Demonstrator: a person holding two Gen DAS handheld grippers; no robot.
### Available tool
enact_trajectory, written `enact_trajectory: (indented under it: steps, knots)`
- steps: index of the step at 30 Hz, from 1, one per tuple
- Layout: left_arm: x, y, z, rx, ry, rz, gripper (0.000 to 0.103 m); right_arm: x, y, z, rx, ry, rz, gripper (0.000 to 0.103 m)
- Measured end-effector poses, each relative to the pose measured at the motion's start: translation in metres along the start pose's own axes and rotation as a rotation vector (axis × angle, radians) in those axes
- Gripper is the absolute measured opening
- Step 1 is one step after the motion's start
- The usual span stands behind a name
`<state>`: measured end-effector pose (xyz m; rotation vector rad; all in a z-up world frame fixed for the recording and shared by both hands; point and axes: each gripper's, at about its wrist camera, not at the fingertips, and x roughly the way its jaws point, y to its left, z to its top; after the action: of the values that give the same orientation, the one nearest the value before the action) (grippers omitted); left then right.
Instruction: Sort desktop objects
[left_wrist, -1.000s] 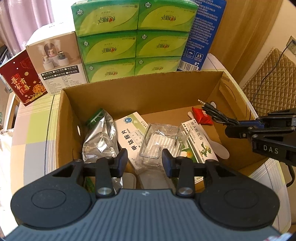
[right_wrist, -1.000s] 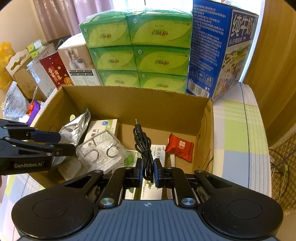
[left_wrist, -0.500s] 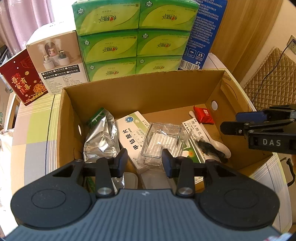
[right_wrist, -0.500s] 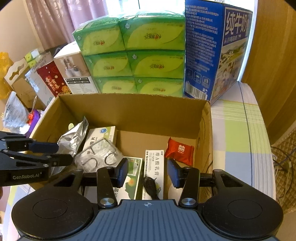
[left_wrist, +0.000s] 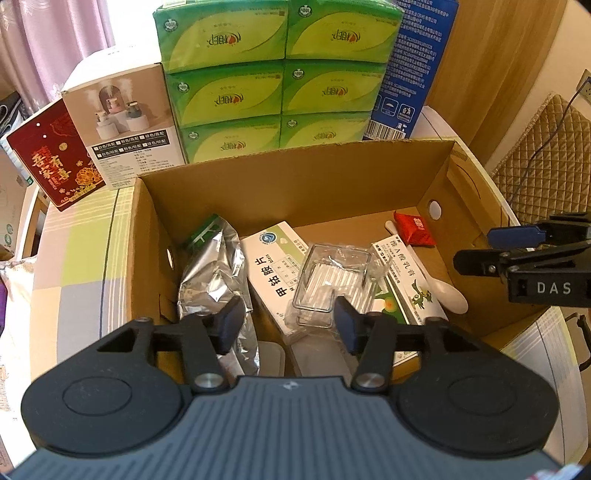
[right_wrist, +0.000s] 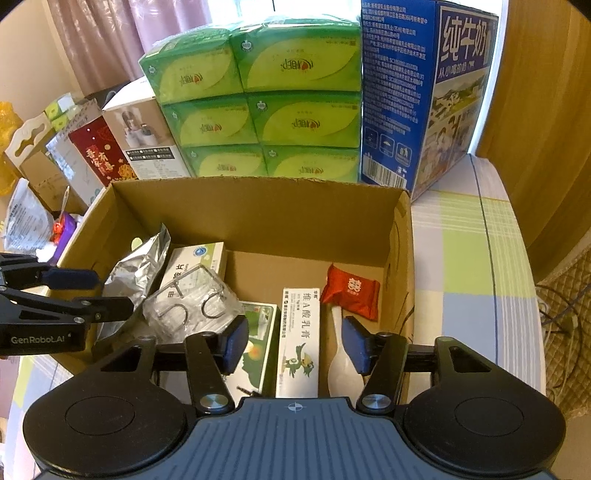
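Desktop objects lie gathered in the cardboard box (right_wrist: 258, 218) on the bench: foil pouch (left_wrist: 210, 280), ointment carton (right_wrist: 299, 339), red sachet (right_wrist: 351, 290). Both the left hand-held gripper (left_wrist: 288, 325) and right hand-held gripper (right_wrist: 295, 341) hover over it, spread wide and empty. A drop looks complete; next calls for finding another loose item.

The cardboard box (right_wrist: 258, 218) stands on the counter (right_wrist: 469, 258). Behind the box rise the stacked tissue packs (right_wrist: 258, 99), with the milk carton (right_wrist: 417, 92) to their right. In the box, the foil bag (right_wrist: 136, 273) lies at the left wall, the clear tray (right_wrist: 192, 310) beside it, the ointment box (right_wrist: 299, 339) in the middle, and the spoon (right_wrist: 341, 362) and sweet packet (right_wrist: 351, 291) at the right wall.
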<state>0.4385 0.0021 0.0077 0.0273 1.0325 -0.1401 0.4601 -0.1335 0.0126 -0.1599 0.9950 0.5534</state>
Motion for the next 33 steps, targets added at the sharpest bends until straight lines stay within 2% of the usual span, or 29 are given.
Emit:
enact_trajectory:
  steps: [3,9,11,15,20,33]
  knots:
    - [-0.002,0.001,-0.001,-0.004,-0.003,0.008,0.074,-0.004,-0.001,-0.001,-0.004,0.001,-0.005,0.065]
    - [-0.009,0.003,-0.006,0.006,-0.015,0.046,0.097,-0.012,0.0,-0.003,-0.012,0.011,-0.008,0.085]
    - [-0.013,0.003,-0.008,0.01,-0.018,0.057,0.101,-0.017,0.001,-0.005,-0.011,0.008,-0.01,0.09]
    - [-0.021,0.004,-0.013,0.008,-0.019,0.07,0.101,-0.026,0.001,-0.006,0.01,0.006,-0.001,0.097]
    - [-0.035,0.004,-0.021,-0.007,-0.033,0.083,0.102,-0.039,0.005,-0.011,0.007,0.019,-0.001,0.1]
    - [-0.087,-0.004,-0.046,-0.05,-0.096,0.119,0.102,-0.083,0.018,-0.033,-0.002,0.003,-0.021,0.101]
